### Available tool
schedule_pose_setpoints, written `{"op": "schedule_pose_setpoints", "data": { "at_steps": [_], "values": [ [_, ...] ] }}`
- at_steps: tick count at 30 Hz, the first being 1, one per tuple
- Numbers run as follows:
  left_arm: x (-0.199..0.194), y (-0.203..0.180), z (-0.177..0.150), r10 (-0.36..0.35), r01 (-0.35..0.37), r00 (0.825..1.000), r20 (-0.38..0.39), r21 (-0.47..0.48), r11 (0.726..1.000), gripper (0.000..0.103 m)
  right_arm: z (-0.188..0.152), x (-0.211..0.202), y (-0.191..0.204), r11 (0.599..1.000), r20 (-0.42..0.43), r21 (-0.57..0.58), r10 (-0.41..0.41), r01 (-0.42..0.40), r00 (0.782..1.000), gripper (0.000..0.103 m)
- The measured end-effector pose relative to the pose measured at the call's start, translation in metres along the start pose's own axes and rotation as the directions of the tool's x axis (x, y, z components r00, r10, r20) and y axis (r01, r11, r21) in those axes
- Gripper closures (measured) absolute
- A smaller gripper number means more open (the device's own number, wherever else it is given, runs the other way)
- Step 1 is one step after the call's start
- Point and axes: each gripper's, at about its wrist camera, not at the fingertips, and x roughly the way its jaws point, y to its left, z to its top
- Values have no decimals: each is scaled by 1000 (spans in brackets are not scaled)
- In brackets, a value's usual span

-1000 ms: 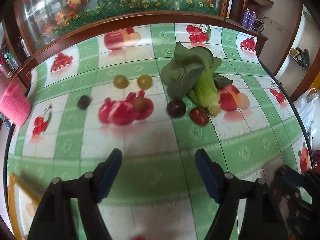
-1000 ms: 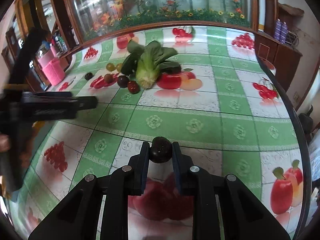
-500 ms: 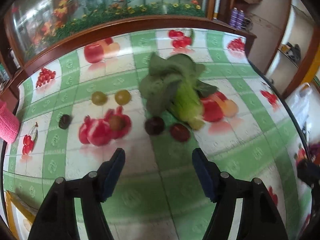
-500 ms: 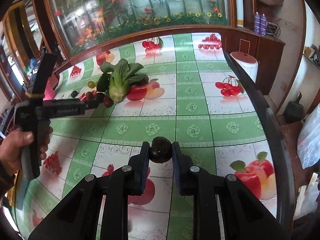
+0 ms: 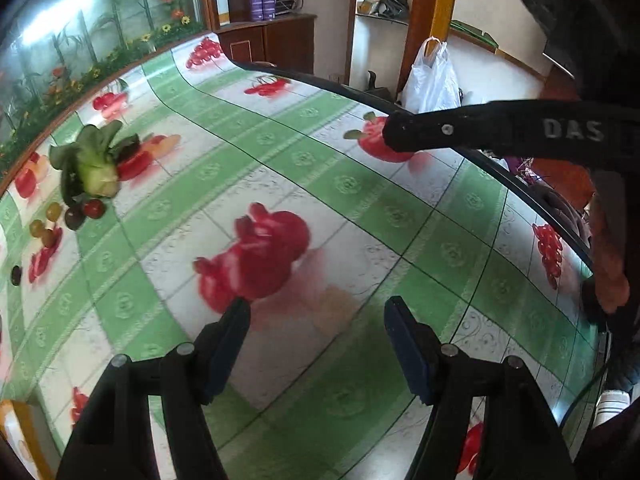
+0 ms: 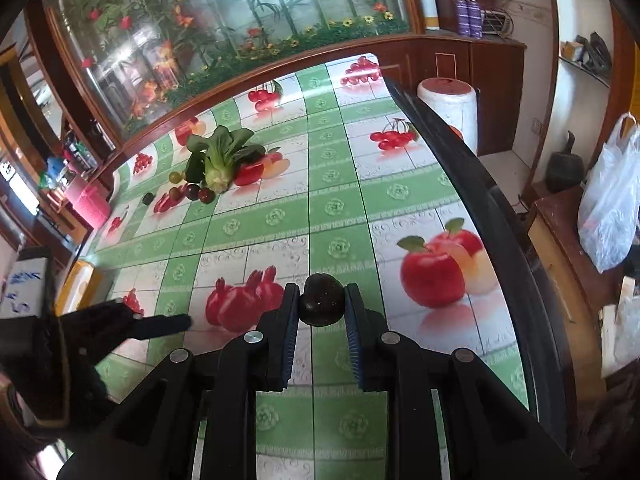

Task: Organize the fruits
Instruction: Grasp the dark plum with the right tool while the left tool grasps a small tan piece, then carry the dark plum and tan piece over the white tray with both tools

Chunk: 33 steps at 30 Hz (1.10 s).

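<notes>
My right gripper [image 6: 322,308] is shut on a dark round fruit [image 6: 322,299] and holds it above the near right part of the table. My left gripper [image 5: 316,320] is open and empty above a printed pomegranate. Several small fruits lie far off beside a bok choy [image 6: 218,158]: a red one [image 6: 207,196], a dark purple one [image 6: 192,191], a green one [image 6: 175,177], and a dark one [image 6: 148,198] apart to the left. They also show at the far left of the left wrist view [image 5: 76,216]. The right gripper's finger [image 5: 460,134] crosses that view.
The table [image 6: 332,208] has a green checked cloth with fruit prints. Its dark right edge [image 6: 492,200] drops to the floor. A white stool [image 6: 448,112] and a white plastic bag [image 6: 612,208] stand beyond it. A pink basket [image 6: 86,204] sits at the far left.
My left gripper has swung right and away from the fruit group, which is now far off at its left. My right gripper still holds the dark fruit and has turned slightly right.
</notes>
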Motion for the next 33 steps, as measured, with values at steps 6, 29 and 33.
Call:
{"op": "schedule_pose_setpoints", "data": {
  "at_steps": [6, 29, 33],
  "values": [
    [14, 0, 0, 8, -9, 1000, -18, -60, 998, 70, -14, -13, 3, 1000, -2, 5, 11, -11, 1000, 80],
    [-92, 21, -127, 251, -221, 968, -26, -570, 792, 76, -81, -2, 91, 961, -140, -261, 61, -96, 988, 80],
    [-112, 31, -149, 280, -240, 960, -21, -583, 776, 76, -86, 3, 120, 954, -152, -269, 91, -130, 984, 80]
  ]
}}
